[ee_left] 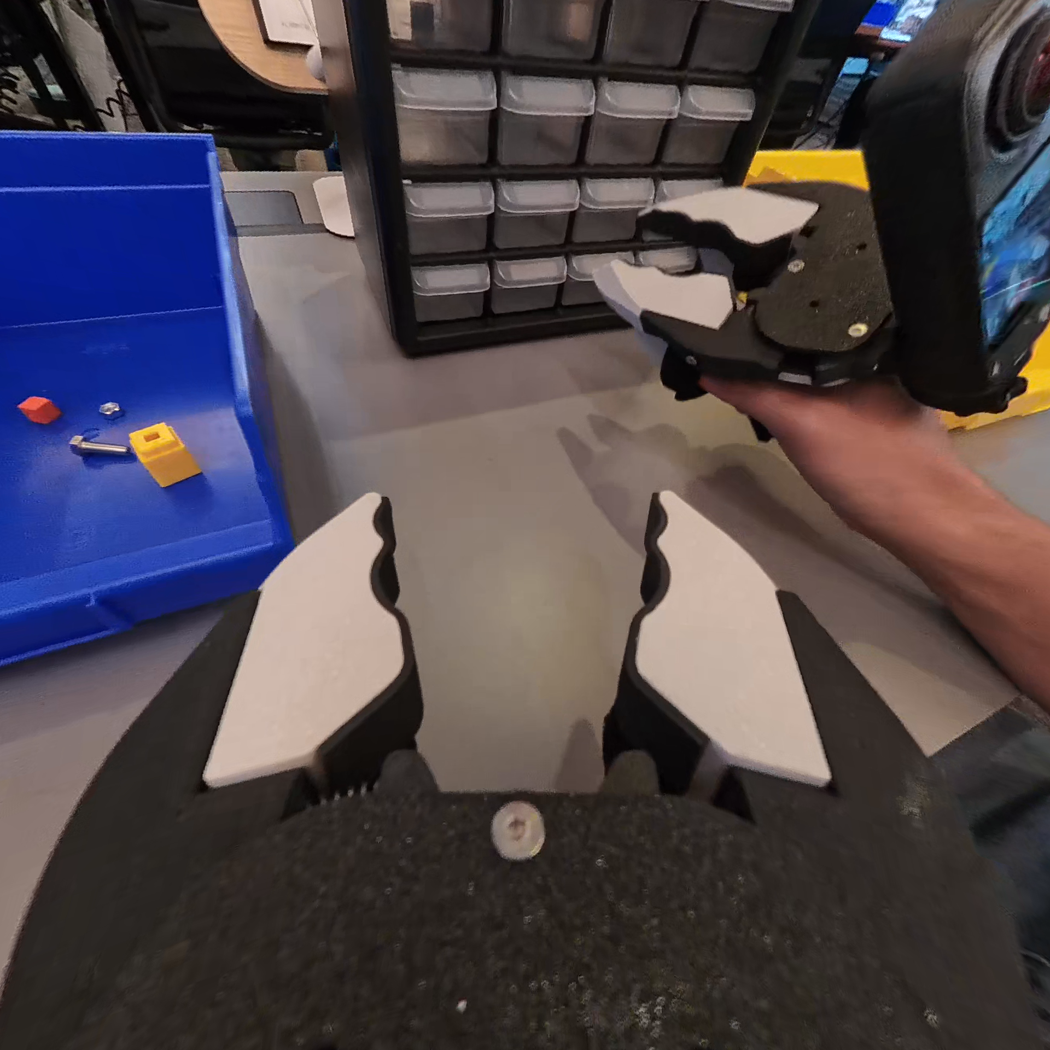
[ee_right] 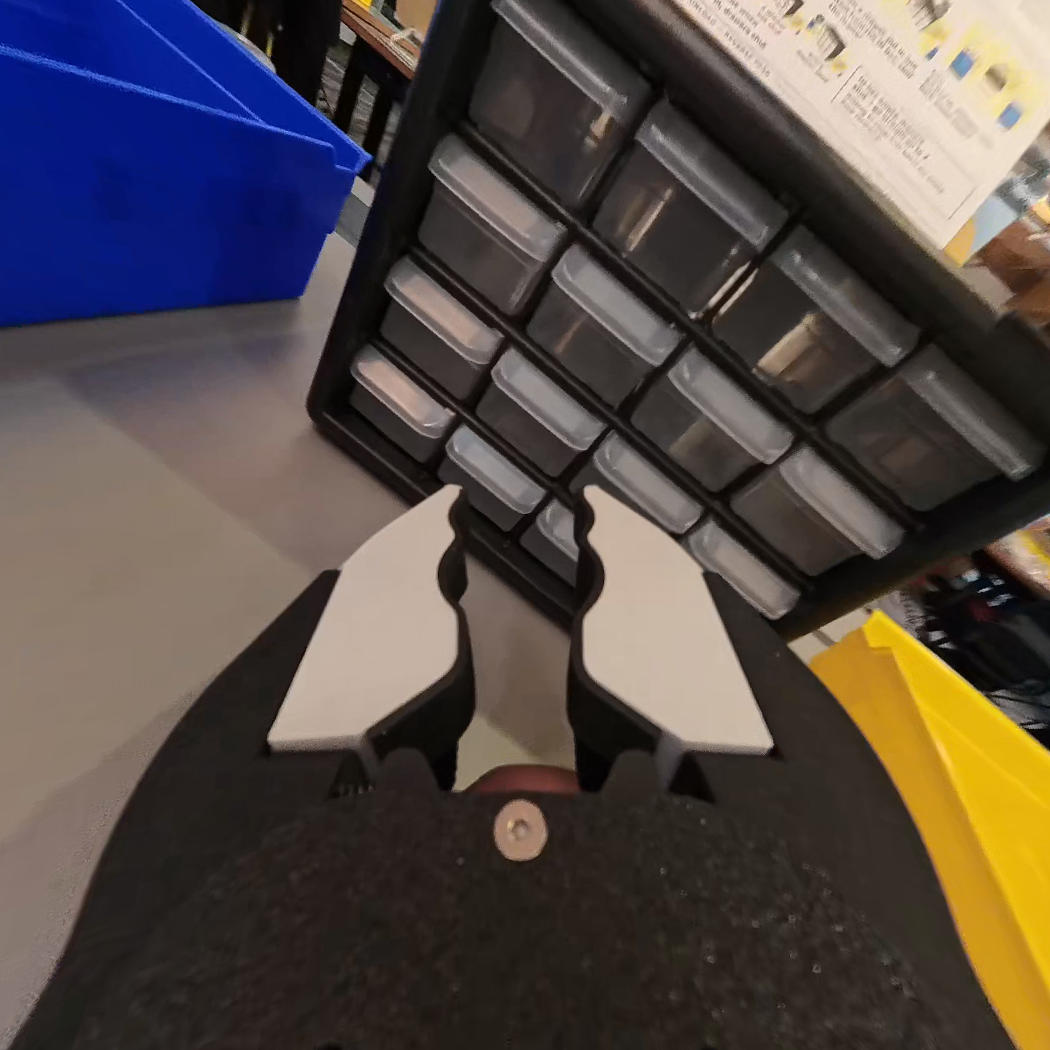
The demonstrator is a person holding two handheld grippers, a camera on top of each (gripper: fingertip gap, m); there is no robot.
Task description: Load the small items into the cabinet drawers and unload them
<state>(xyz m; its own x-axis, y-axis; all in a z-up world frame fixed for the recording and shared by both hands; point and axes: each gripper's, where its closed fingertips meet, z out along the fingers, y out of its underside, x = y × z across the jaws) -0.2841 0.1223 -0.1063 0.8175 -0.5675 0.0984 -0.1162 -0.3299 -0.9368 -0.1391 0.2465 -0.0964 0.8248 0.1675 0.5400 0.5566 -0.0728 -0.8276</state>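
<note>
The left hand-held gripper (ee_left: 520, 505) hung over the bare grey worktop (ee_left: 500, 454) with its fingers spread wide and nothing between them — probably parked clear so the other hand could work at the cabinet. To its left sat the blue bin (ee_left: 238, 352), open toward the person, holding the small items: a yellow block (ee_left: 165, 454), a red block (ee_left: 38, 410), a bolt (ee_left: 99, 446) and a nut (ee_left: 111, 409), all lying loose on the bin floor and well apart from either gripper.

The right hand-held gripper (ee_left: 648, 250), held in a bare hand (ee_left: 841, 432), was turned on its side and pushed up to the bottom rows of the black cabinet (ee_right: 369, 267). In its own view the fingers stood partly open, empty, their tips just in front of a clear drawer (ee_right: 554, 528) in the lowest row — a pose that suited pinching the drawer's lip to pull it out. All drawers looked shut; whether the tips already touched one could not be told. A yellow bin (ee_right: 937, 767) waited on the right, likely for unloading.
</note>
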